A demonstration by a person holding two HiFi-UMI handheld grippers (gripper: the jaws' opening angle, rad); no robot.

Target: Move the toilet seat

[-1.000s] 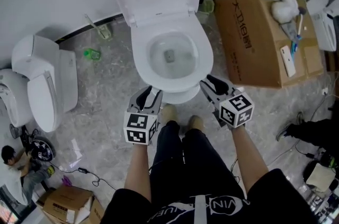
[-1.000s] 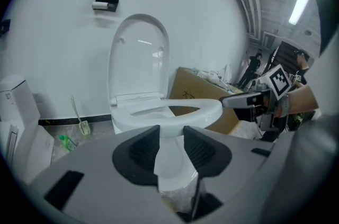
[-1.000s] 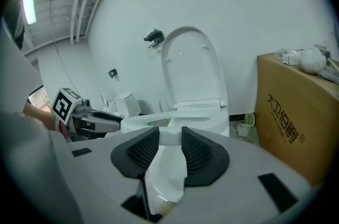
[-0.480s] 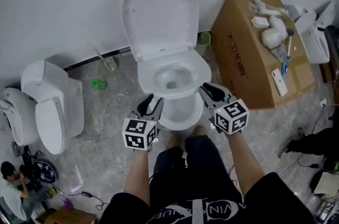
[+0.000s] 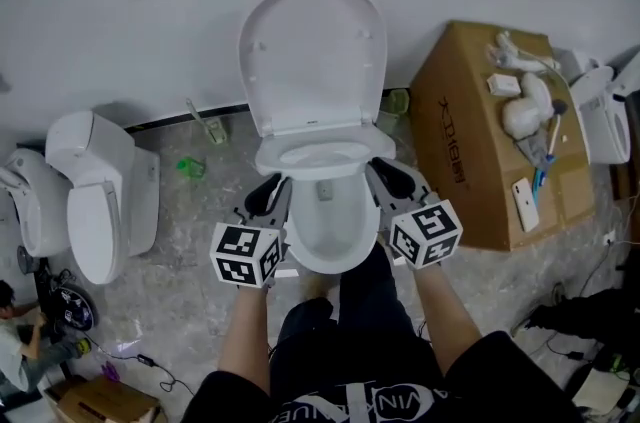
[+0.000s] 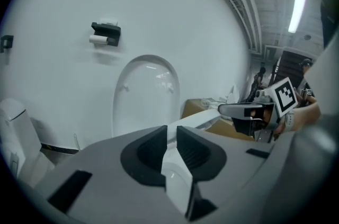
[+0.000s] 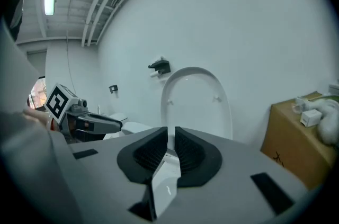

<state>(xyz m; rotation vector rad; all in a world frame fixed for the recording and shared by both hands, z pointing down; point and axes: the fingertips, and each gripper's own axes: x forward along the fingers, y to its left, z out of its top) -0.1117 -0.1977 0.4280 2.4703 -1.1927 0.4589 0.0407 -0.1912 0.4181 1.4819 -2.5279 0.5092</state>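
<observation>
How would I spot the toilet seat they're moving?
Find the white toilet in the middle, between the brown cardboard box and the other white toilets. Its seat is the white oval ring under the upright white lid, the only part that the left gripper and right gripper have just closed their jaws on.

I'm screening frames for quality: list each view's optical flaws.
Head view: evenly lit, sharp, soft shadows only. Left gripper view: fisheye bending, dark corners, ceiling lamp blown out, near toilet seat soft. Right gripper view: same bending, a mosaic patch top left.
</observation>
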